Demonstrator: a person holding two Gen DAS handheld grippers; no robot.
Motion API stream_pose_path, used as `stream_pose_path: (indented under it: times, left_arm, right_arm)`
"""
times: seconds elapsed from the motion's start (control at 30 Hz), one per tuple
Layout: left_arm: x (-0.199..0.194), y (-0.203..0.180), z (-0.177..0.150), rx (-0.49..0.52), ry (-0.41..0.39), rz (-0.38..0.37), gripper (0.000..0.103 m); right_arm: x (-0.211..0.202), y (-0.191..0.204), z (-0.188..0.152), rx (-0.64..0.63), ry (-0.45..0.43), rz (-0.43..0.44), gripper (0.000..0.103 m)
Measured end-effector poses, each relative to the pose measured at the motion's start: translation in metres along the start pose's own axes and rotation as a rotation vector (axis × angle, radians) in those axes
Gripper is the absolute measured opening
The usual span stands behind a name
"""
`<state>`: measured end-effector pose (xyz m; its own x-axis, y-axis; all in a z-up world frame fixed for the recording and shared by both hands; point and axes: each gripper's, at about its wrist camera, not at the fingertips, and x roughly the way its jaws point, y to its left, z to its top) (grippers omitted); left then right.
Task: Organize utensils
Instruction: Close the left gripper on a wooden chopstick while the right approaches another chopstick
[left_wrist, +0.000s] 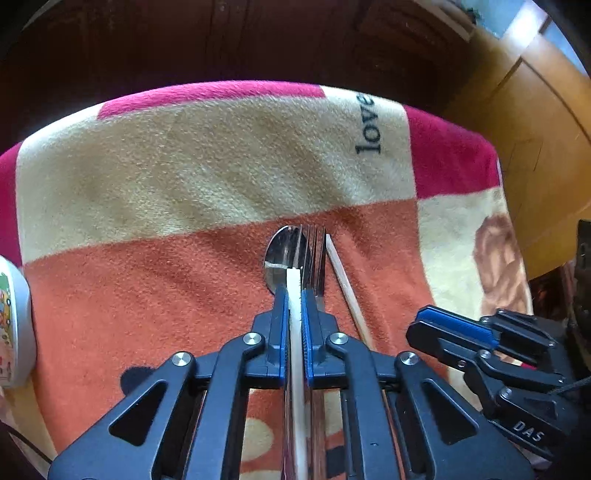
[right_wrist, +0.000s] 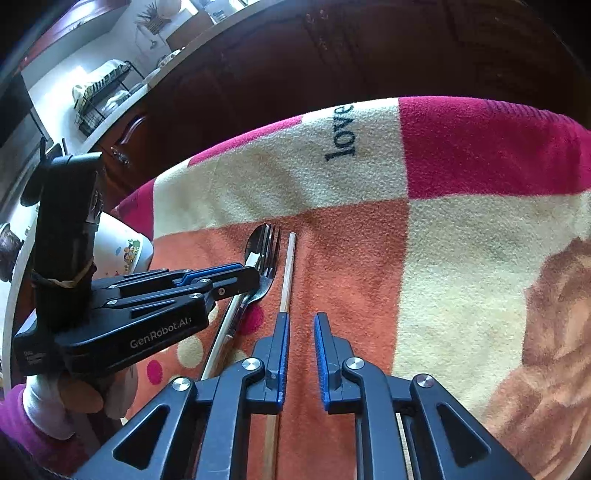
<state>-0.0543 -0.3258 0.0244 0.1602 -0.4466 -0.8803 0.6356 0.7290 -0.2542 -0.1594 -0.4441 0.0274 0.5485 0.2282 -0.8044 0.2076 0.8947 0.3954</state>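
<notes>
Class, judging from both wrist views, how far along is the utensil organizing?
Done: spoon, fork and one chopstick lie side by side on the blanket. In hand: the left tool grips the second chopstick. Left: laying it alongside; the right tool is open.

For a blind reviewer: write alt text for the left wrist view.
The left tool is closed on a pale chopstick above a spoon and fork lying on a patchwork blanket. A second chopstick lies to their right.
</notes>
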Motion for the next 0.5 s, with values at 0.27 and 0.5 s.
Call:
stream_pose_path:
  times: [0.27,0.5]
  left_arm:
    - [-0.035,0.027,-0.011,-0.052,-0.061,-0.022,0.005]
    - [-0.043,0.033,-0.02,-0.086,-0.069,-0.027,0.006]
  right_arm:
    - [0.024,0.028,0.019,-0.105,0.04,-0.039,0.013]
    - [0.059,0.04,0.036,-0.193,0.121,-0.15,0.012]
